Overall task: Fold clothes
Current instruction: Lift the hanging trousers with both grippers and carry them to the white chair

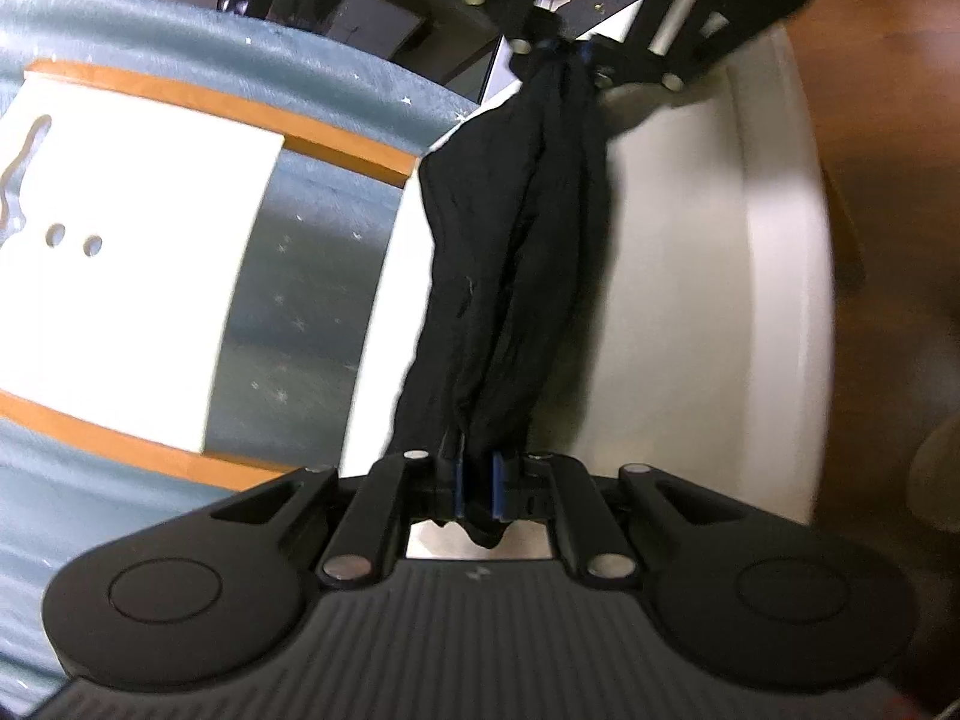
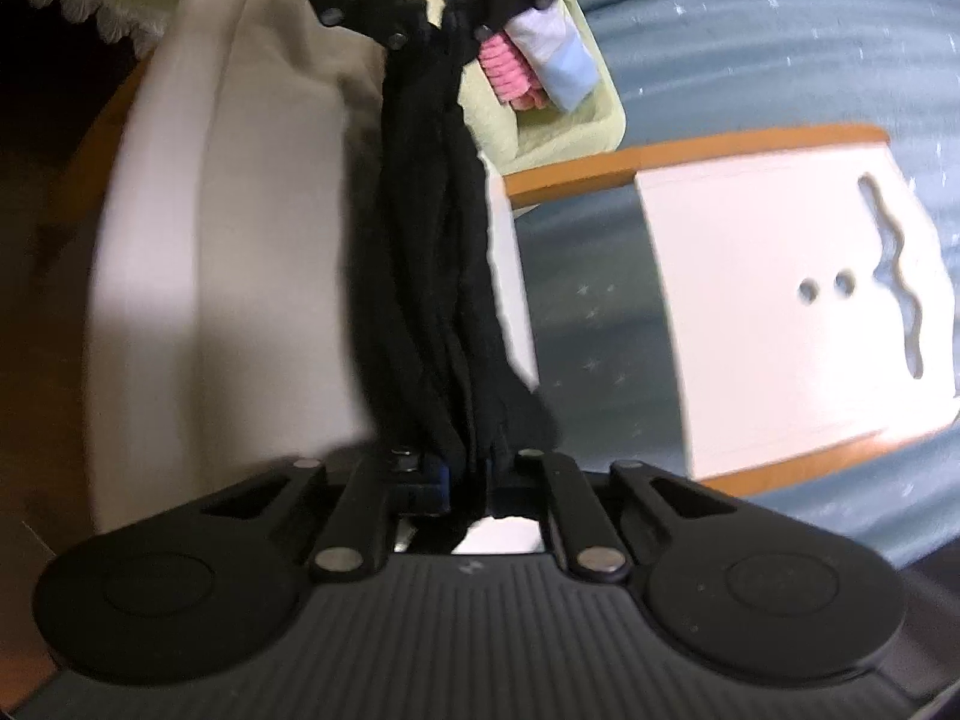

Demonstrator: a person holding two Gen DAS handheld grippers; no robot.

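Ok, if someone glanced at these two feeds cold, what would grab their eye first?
The black garment, bunched into a rope and stretched between the two claws: the left claw pinches one end, the right claw the other. Under it lies a cream cloth, with a white cut-out board beside it on a blue starred cover. In the right wrist view, pink and white laundry sits at the far end.

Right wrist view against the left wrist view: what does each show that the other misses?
Only the right wrist view shows the pale green bin holding a pink knitted item. Only the left wrist view shows dark furniture beyond the blue cloth. Both show the black garment stretched between the left gripper and right gripper, each shut on it, above the white folding board.
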